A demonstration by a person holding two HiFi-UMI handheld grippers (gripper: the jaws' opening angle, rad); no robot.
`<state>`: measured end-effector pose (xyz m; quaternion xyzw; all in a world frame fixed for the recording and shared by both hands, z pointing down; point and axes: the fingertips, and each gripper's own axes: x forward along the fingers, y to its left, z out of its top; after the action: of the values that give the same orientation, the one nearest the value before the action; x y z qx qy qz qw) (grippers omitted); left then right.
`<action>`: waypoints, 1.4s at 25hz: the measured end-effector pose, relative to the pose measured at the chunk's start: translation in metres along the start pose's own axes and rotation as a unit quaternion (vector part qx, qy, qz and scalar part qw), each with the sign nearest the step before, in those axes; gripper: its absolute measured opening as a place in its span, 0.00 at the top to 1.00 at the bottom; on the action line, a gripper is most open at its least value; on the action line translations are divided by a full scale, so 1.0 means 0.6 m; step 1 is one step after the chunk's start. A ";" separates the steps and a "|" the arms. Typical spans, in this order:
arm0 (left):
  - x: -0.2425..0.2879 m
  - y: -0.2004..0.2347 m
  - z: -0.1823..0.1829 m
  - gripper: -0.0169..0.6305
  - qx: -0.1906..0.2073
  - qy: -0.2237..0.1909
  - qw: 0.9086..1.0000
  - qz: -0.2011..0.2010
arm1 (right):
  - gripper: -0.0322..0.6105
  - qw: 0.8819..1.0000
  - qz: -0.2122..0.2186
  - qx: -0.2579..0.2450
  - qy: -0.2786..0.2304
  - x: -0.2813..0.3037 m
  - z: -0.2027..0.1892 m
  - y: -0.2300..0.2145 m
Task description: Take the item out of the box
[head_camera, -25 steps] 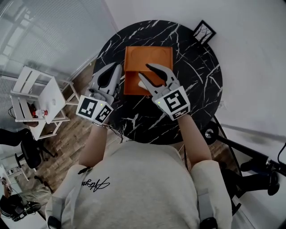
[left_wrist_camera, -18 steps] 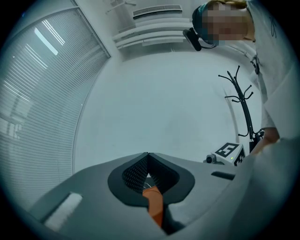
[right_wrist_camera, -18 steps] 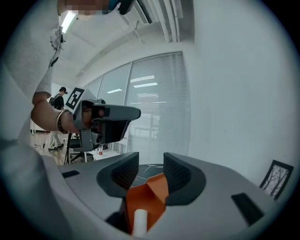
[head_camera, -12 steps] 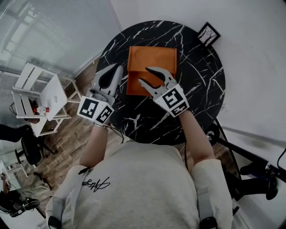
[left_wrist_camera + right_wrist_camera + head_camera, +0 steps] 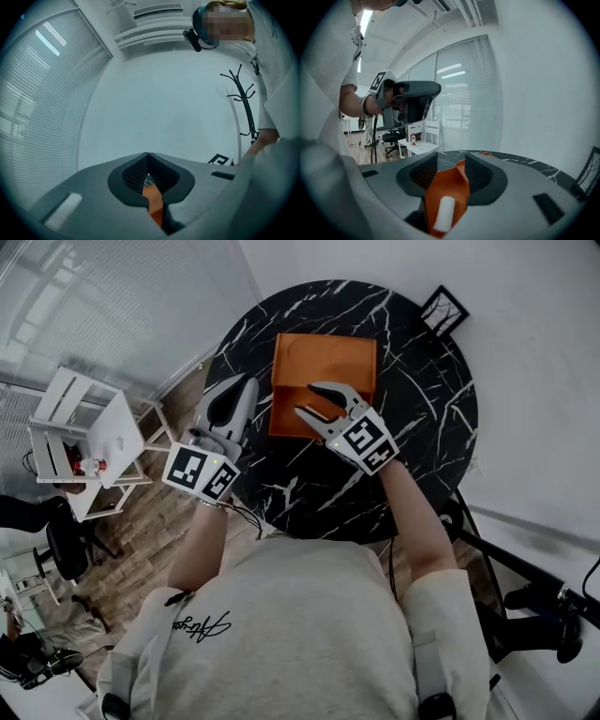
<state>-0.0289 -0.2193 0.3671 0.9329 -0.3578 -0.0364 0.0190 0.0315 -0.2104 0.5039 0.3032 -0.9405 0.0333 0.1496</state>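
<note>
Black marbled round table [image 5: 412, 427] is carrying one orange box [image 5: 323, 352] toward its far side. At the box's left edge the left gripper [image 5: 247, 381] is waiting just beside it, fingers closed tip to tip and empty. The box is holding a small white roll [image 5: 443, 213] on its orange inside. The right gripper [image 5: 307, 399] is hanging over the box's near edge, angled slightly down. Its fingers have just been opening and are standing wide, with the roll lying between them, unpressed.

Judgement: the reach for the item is in hand, and the grasp is not yet made. The next move is calling for settling onto the roll, closing gently, then lifting clear of the box.
</note>
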 end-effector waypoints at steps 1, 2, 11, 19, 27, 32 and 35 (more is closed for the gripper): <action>-0.001 0.002 -0.001 0.97 0.001 0.001 1.000 0.002 | 0.70 1.000 0.003 0.002 0.002 0.002 -0.004 0.000; -0.003 0.004 -0.002 0.97 0.001 0.002 1.000 0.004 | 0.70 1.000 0.005 0.003 0.004 0.004 -0.009 -0.001; -0.014 0.011 -0.005 0.97 -0.001 0.003 1.000 0.013 | 0.70 0.998 0.030 0.007 0.054 0.021 -0.067 0.000; -0.028 0.015 -0.003 0.97 0.004 0.003 1.000 0.020 | 0.70 0.993 0.058 -0.004 0.101 0.033 -0.108 0.012; -0.033 0.018 -0.004 0.97 0.005 0.003 1.000 0.025 | 0.70 0.984 0.068 -0.017 0.165 0.042 -0.150 0.006; -0.031 0.018 -0.001 0.97 0.007 0.002 1.000 0.024 | 0.70 0.980 0.076 -0.020 0.185 0.044 -0.159 0.005; -0.030 0.016 0.003 0.97 0.009 0.002 1.000 0.023 | 0.70 0.975 0.090 -0.027 0.203 0.045 -0.167 0.008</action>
<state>-0.0488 -0.2143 0.3667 0.9245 -0.3796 -0.0308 0.0124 0.0340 -0.2065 0.6077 0.2005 -0.9144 0.0823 0.3420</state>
